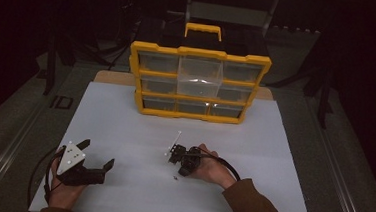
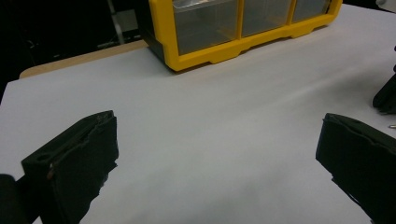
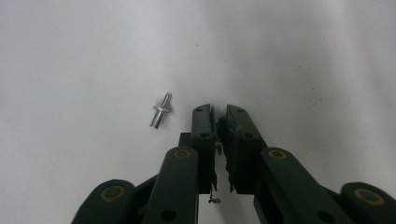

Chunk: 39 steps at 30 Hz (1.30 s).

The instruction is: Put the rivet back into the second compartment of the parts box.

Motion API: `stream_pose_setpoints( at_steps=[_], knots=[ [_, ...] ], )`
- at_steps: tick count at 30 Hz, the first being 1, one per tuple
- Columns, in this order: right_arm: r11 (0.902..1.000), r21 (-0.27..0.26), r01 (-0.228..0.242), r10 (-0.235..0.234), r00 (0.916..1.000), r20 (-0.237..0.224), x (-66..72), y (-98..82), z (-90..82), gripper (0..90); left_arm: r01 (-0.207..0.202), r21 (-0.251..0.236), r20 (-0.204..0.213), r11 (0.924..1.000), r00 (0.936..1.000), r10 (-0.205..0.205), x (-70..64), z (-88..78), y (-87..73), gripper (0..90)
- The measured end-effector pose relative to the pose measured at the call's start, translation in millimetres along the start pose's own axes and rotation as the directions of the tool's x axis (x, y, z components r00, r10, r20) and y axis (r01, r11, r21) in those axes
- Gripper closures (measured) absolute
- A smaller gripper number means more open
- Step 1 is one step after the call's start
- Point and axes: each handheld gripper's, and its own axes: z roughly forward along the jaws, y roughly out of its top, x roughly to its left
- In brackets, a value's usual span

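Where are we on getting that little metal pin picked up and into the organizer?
Done: one clear drawer of the yellow organizer stands pulled out. In hand: the right gripper is nearly shut, but the pin lies on the white mat beside its jaws, ungrasped. Left: grip it and carry it over. The left gripper waits open.

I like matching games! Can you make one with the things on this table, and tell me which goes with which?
Things:
1. left hand-held gripper
2. right hand-held gripper
3. small metal pin
4. drawer box

States:
a. yellow frame, at the far side of the white board
b. jaws nearly together, nothing clearly between them
c. jaws wide apart, nothing between them
d. lying loose on the board beside the jaw tips

Pairs: 1-c, 2-b, 3-d, 4-a
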Motion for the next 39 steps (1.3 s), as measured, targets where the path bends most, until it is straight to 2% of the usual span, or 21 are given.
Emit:
stream_pose_setpoints(
  at_steps=[5, 13, 17, 27, 39],
  knots=[
    [1.0, 0.009, 0.001, -0.001, 0.9999, -0.01, -0.8, 0.8, -0.3, 82.7, 0.0, -0.001, 0.001, 1.0, 1.0, 0.0, 0.0, 0.0, 0.0, 0.0],
    [1.0, -0.007, 0.004, -0.004, 0.9991, -0.043, -6.3, -0.7, -3.0, 82.7, 0.0, 0.0, 0.001, 1.0, 1.0, 0.0, 0.2, 0.3, 0.0, 0.0],
    [0.9999, -0.013, 0.003, -0.003, 0.9991, -0.041, -7.0, -0.9, -5.2, 82.6, 0.0, -0.001, 0.002, 1.0, 1.0, 0.0, 0.1, 0.3, 0.0, 0.0],
    [0.9991, -0.041, 0.0, -0.001, 0.9998, -0.02, -13.8, -0.2, -29.8, 82.6, 0.0, -0.001, 0.001, 1.0, 1.0, 0.0, 0.2, 0.2, 0.0, 0.0],
    [0.9972, -0.073, -0.011, 0.01, 0.9998, -0.015, -23.6, -2.0, -56.6, 82.6, 0.0, -0.002, 0.002, 1.0, 1.0, 0.0, 0.1, 0.1, 0.0, 0.0]
  ],
)
